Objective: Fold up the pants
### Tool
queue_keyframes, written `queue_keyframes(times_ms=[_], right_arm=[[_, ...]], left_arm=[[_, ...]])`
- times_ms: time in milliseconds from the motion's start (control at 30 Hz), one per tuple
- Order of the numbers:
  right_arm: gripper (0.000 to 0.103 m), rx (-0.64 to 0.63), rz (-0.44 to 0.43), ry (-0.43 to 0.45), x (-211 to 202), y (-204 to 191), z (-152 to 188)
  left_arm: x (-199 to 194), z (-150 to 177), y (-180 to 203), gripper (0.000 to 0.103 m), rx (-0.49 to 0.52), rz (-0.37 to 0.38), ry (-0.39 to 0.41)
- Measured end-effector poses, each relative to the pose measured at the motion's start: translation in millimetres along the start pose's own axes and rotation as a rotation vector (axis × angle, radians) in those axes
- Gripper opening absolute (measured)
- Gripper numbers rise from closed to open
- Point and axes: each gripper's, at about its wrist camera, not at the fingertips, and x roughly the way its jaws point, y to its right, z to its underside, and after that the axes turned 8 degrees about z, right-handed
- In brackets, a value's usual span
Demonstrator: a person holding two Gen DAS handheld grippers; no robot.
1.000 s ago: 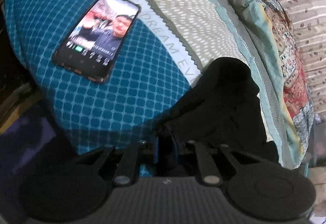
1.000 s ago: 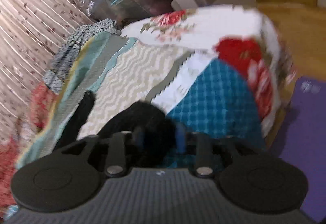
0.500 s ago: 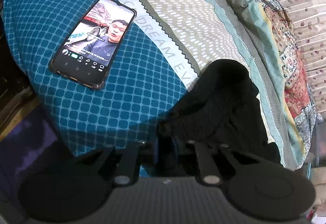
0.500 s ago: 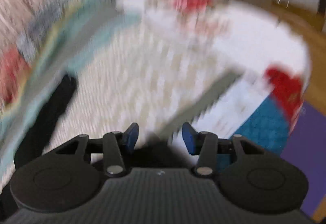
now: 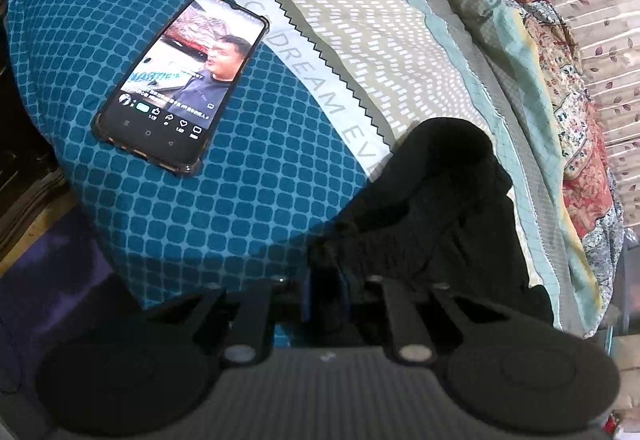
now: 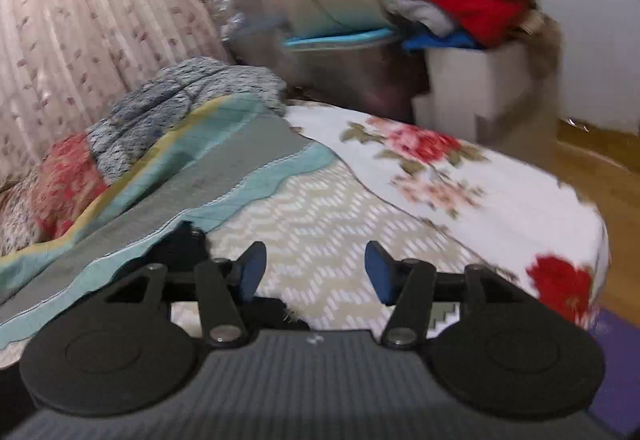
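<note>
Black pants (image 5: 432,208) lie bunched on the patterned bedspread (image 5: 248,200), near the bed's front edge. My left gripper (image 5: 326,294) is shut on the near edge of the pants, its blue pads pinching the gathered waistband. In the right wrist view my right gripper (image 6: 314,272) hangs above the zigzag-patterned bedspread (image 6: 320,216) with its jaws opening and nothing between the blue fingertips (image 6: 252,268). A small bit of the black pants (image 6: 180,244) shows at the lower left of that view.
A phone (image 5: 180,80) with a lit screen lies on the teal part of the spread. A rumpled floral quilt (image 6: 80,168) runs along the curtain side. Boxes piled with clothes (image 6: 460,20) stand past the bed's far end. A purple mat (image 5: 52,280) covers the floor.
My right gripper let go of the black cloth, opened and lifted away over the bed. The left gripper kept still, holding the pants.
</note>
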Motion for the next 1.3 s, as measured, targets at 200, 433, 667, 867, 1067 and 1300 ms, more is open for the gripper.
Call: queue_keyframes(times_ms=[200, 433, 667, 867, 1067, 1300], right_arm=[[0.057, 0.154, -0.039, -0.041, -5, 22, 29], [0.065, -0.074, -0.091, -0.092, 13, -35, 18], [0.017, -0.465, -0.081, -0.368, 71, -91, 22], [0.014, -0.229, -0.282, -0.224, 3, -66, -18], [0.015, -0.002, -0.252, -0.114, -21, -57, -59], [0.031, -0.046, -0.082, -0.200, 77, -114, -37]], left_arm=[[-2, 0, 0, 0.013, -0.001, -0.002, -0.009], [-2, 1, 5, 0.013, 0.013, -0.016, 0.001], [-1, 0, 3, 0.013, 0.002, -0.015, -0.004], [4, -4, 0, 0.013, -0.009, -0.011, -0.013], [13, -6, -2, 0.013, -0.020, -0.013, -0.019], [5, 0, -3, 0.013, -0.035, -0.002, 0.004]])
